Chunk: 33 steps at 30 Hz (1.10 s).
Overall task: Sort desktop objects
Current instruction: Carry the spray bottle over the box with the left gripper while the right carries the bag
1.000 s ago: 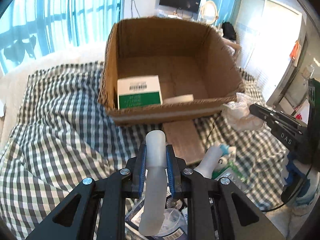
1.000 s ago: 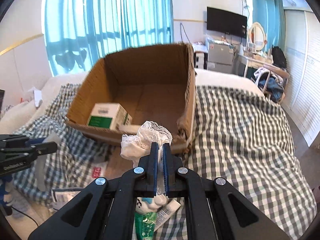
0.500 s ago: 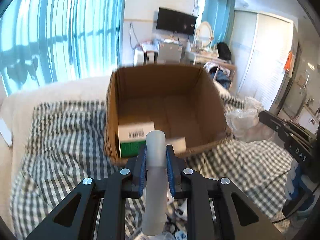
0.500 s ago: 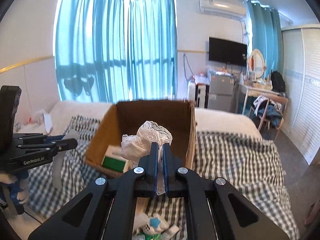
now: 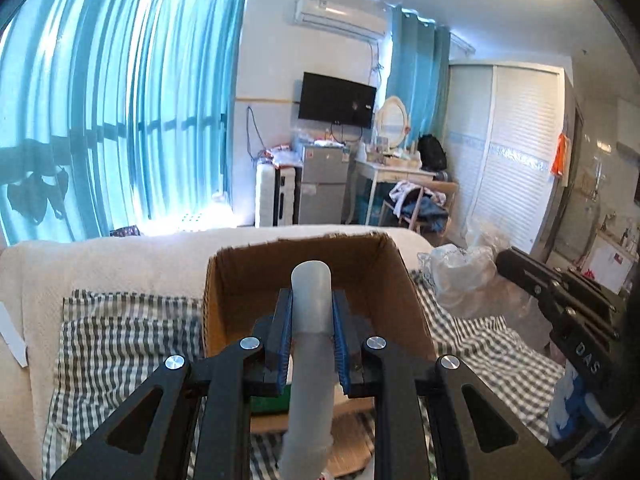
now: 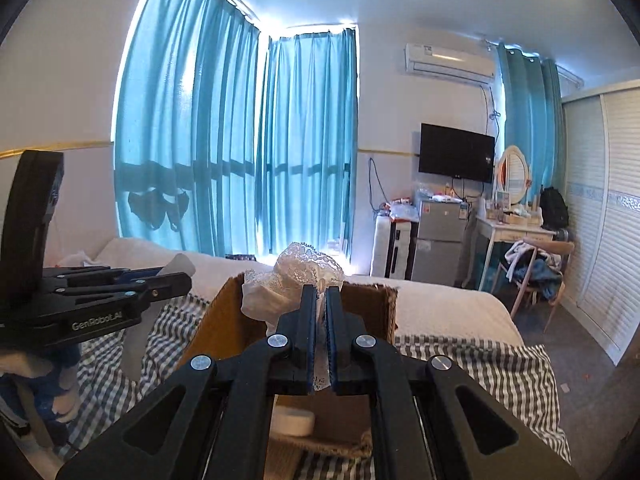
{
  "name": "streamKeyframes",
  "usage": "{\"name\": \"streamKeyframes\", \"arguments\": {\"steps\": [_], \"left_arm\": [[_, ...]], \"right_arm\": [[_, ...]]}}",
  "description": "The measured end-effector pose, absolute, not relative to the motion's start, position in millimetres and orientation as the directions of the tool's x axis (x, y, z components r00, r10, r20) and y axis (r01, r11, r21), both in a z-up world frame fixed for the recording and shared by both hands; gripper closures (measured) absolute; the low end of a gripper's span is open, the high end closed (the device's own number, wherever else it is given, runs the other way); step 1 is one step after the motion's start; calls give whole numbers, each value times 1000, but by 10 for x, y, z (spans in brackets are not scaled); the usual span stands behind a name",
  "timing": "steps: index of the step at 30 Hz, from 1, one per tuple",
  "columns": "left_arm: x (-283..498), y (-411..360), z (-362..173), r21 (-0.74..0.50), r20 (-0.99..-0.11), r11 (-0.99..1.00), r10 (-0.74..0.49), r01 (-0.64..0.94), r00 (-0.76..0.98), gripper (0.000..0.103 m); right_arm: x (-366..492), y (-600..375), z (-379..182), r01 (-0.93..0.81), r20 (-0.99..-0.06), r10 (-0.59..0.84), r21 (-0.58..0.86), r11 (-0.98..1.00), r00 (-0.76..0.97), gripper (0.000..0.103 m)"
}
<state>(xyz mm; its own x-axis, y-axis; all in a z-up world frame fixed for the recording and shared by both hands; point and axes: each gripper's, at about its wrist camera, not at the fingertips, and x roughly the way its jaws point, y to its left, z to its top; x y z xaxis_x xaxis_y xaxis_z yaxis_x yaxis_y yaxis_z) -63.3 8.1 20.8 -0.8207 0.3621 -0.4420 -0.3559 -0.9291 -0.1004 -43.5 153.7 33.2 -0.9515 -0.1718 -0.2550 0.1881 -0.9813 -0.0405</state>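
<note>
A: Which step is this?

B: The carry, I'd say. The left gripper (image 5: 311, 330) is clamped on a translucent white tube (image 5: 310, 344), and the right gripper (image 6: 321, 334) is pinched tight on a crumpled lace-edged white bag (image 6: 294, 278).

A: And the cardboard box (image 5: 256, 300)?

B: On the checked blanket (image 5: 120, 344), open-topped. From the left camera it sits at twelve o'clock beyond the fingertips; from the right camera, twelve o'clock too, low. A green carton (image 5: 268, 402) and a white round lid (image 6: 294, 420) already lie inside.

A: Next move?

B: Probably bring each load over the opening, tip down, then release, clearing the near wall.
</note>
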Motion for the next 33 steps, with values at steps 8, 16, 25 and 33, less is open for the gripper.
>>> {"name": "streamKeyframes", "arguments": {"steps": [8,16,25,33], "left_arm": [[-969,-45,186,-154,-437,-936,352,-316,-828,84],[-1240,-28,-81,-149,-469,-945,328,-292,-820,84],[-1507,84,-462,-119,-516,-952,303,-284,-801,84],[-1783,140,-692,-102,-566,-955,285,-277,-774,84]], "right_arm": [[-714,1506,234,187,-261,-169,-46,-981,-951,99],[-1030,1559,-76,186,-329,-164,-35,-982,-930,99],[-1470,1507,-598,192,-439,-147,-59,-980,-886,99],[-1675,1475,-803,180,-498,-111,-93,-979,-860,98]]}}
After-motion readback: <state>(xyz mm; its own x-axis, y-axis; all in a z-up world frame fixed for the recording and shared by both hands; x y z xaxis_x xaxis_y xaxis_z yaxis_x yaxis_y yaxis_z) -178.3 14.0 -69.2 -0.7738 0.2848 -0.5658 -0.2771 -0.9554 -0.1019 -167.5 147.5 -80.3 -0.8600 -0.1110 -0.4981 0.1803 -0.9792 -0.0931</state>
